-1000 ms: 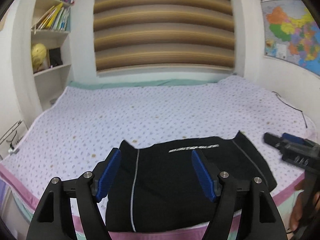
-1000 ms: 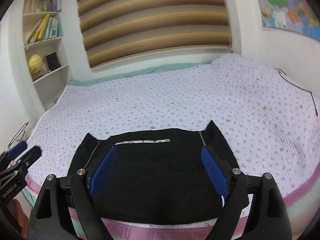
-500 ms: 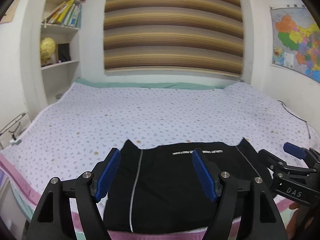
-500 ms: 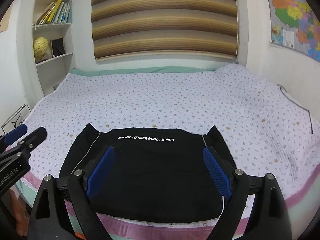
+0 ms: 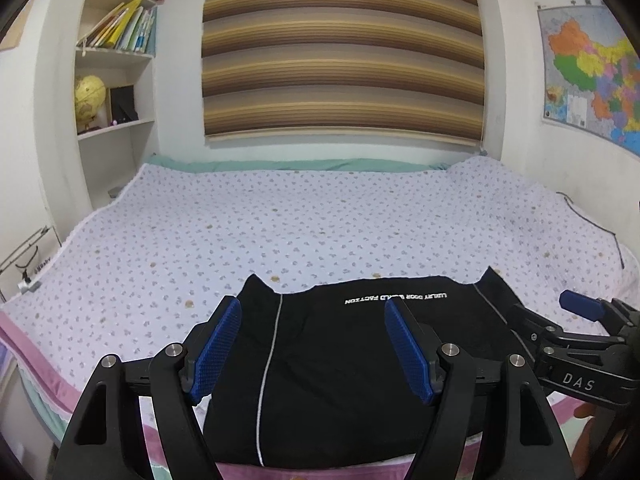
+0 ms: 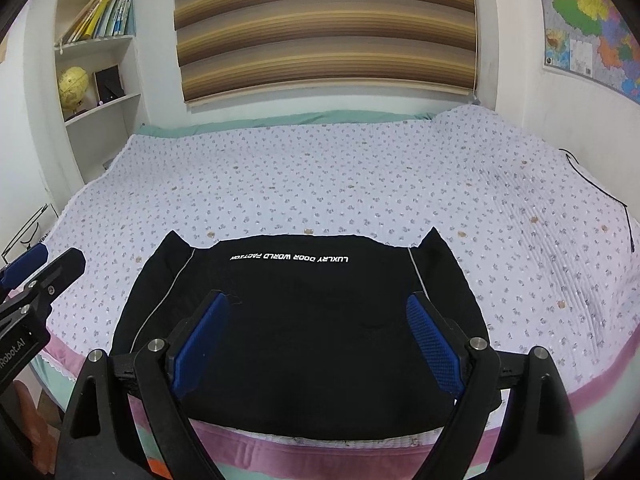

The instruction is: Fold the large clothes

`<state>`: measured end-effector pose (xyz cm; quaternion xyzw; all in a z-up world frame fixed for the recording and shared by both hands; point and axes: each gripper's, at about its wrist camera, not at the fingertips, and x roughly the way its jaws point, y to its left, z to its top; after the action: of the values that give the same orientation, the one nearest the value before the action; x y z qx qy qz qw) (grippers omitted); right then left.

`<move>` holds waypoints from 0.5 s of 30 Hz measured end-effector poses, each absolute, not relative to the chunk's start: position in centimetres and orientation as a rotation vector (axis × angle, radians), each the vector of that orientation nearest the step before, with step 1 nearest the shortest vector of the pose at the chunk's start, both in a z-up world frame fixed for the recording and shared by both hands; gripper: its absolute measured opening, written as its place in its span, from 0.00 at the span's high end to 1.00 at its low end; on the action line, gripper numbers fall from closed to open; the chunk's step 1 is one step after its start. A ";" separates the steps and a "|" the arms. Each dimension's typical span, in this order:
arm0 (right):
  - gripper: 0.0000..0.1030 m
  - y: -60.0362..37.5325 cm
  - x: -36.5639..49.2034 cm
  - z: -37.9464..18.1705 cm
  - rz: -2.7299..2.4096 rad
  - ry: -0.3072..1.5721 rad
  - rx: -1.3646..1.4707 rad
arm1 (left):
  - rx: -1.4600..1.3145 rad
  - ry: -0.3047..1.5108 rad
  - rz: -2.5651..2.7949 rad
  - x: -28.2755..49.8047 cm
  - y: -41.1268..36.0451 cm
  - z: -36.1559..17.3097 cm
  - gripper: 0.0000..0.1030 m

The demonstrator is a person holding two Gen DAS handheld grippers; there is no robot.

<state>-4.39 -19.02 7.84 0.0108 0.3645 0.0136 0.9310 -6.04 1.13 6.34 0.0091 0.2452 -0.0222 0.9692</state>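
Note:
A black garment (image 5: 344, 364) with thin white side stripes and a white line of lettering lies folded into a flat rectangle at the near edge of the bed; it also shows in the right wrist view (image 6: 296, 320). My left gripper (image 5: 312, 344) is open and empty, held above the garment's left half. My right gripper (image 6: 316, 336) is open and empty, held above the garment's middle. The right gripper also shows at the right edge of the left wrist view (image 5: 576, 320). The left gripper shows at the left edge of the right wrist view (image 6: 44, 264).
The bed (image 5: 320, 224) has a white floral cover with a pink hem (image 6: 320, 444) at the near edge. A bookshelf (image 5: 116, 80) with a globe stands at the back left. A striped blind (image 5: 340, 52) and a wall map (image 5: 592, 80) hang behind. A black cable (image 6: 600, 192) lies at the bed's right side.
Both grippers have pulled back and tilted up from the garment, so more of the room shows. The garment lies still, its lettering now readable. Both stay open.

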 end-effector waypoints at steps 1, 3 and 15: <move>0.11 -19.0 -4.3 7.7 0.027 0.749 0.023 | 0.019 0.498 -0.041 -6.0 1.1 6.2 0.27; 0.11 -19.1 -4.2 7.6 0.027 0.753 0.028 | 0.017 0.500 -0.039 -6.0 1.1 6.2 0.27; 0.11 -19.3 -4.1 7.3 0.033 0.769 0.039 | 0.018 0.526 -0.051 -5.6 1.0 5.6 0.27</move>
<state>-4.12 -19.28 7.27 0.0190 0.3749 0.0160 0.9267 -5.65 0.98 5.62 0.0088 0.2600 -0.0254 0.9652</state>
